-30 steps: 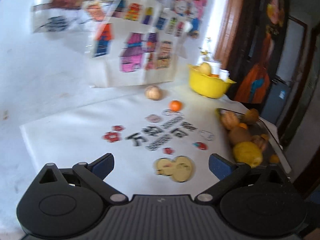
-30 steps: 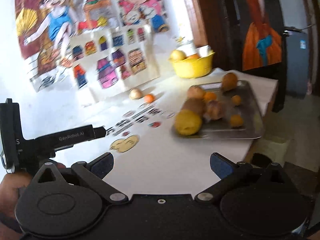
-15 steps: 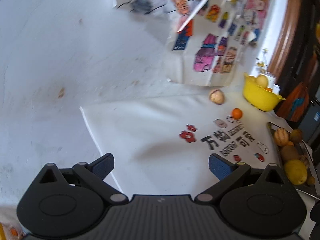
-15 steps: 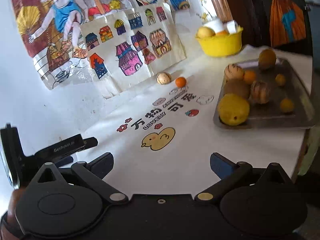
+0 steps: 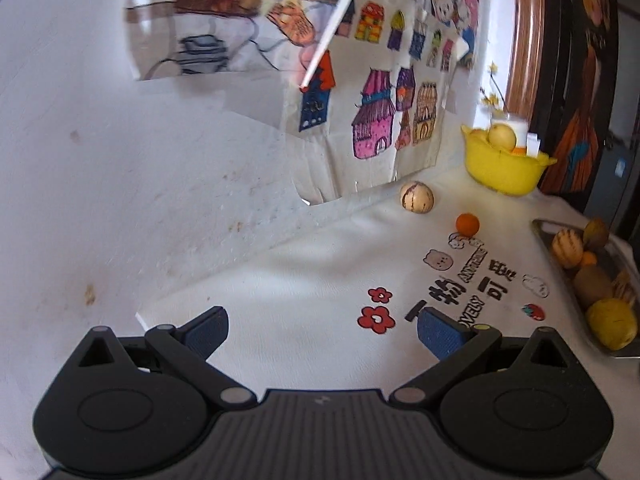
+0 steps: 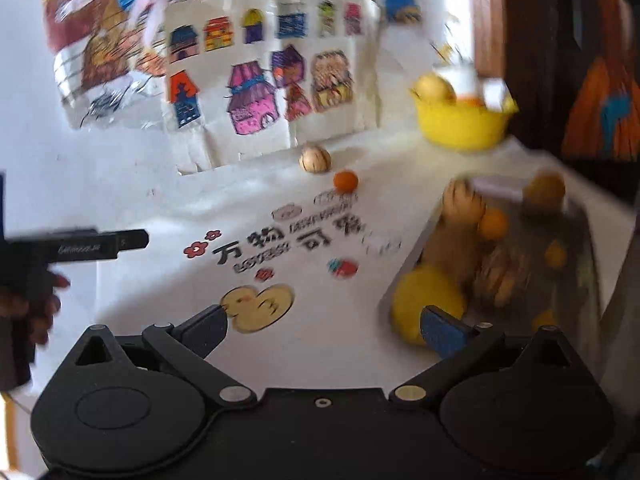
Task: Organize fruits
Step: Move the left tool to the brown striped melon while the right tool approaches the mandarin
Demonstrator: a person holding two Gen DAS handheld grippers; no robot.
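A white worktop (image 5: 304, 280) stands by a wall with bright drawings. Both tools, the left tool (image 5: 322, 330) and right tool (image 6: 324, 330), are wide apart and hold nothing. Fruit fills a metal tray (image 6: 584, 248). A small orange (image 5: 467, 224) and a striped fruit (image 5: 416, 197) lie loose near the yellow bowl (image 5: 502, 170). I think picking one up comes next.

The left gripper (image 5: 322, 330) has swung back right toward the fruit. The right gripper (image 6: 324, 330) has closed in on the metal tray (image 6: 588, 280)
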